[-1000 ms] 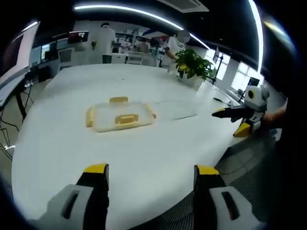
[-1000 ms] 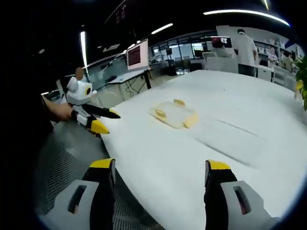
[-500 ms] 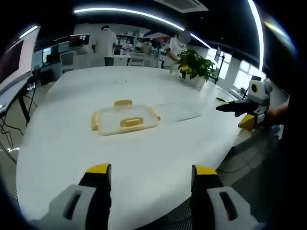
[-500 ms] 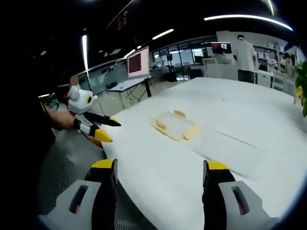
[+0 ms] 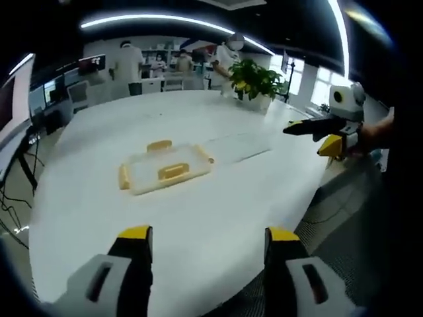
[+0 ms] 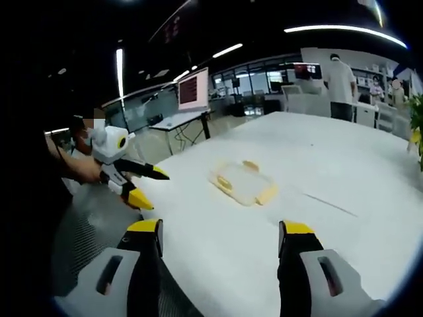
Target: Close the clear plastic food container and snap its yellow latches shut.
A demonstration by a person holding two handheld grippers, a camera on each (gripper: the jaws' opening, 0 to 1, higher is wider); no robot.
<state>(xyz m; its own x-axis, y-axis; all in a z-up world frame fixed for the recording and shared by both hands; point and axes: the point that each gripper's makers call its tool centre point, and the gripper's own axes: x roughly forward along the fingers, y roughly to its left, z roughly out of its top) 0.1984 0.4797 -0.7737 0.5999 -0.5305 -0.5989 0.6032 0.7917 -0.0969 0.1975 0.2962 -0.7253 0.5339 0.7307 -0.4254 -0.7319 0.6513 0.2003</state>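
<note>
A clear plastic container (image 5: 165, 170) with yellow latches rests on the white table (image 5: 198, 211), well ahead of my left gripper (image 5: 208, 234), which is open and holds nothing. A clear flat lid (image 5: 239, 146) lies on the table just to the container's right, separate from it. The right gripper (image 5: 307, 139) hangs open at the table's right edge, held by a hand. In the right gripper view the container (image 6: 243, 182) lies mid-table beyond my open right gripper (image 6: 221, 228). The left gripper (image 6: 153, 189) hovers open at the left edge of the table.
The table (image 6: 344, 165) is large and rounded, and its near edge drops to a dark mesh floor (image 5: 330, 218). A potted plant (image 5: 254, 79) stands at the far right of it. People stand at the back of the room, and a monitor (image 6: 193, 89) stands on a desk beyond.
Both views have shifted a little with the hands. Both grippers stay open and off the table. The container and lid lie where they were.
</note>
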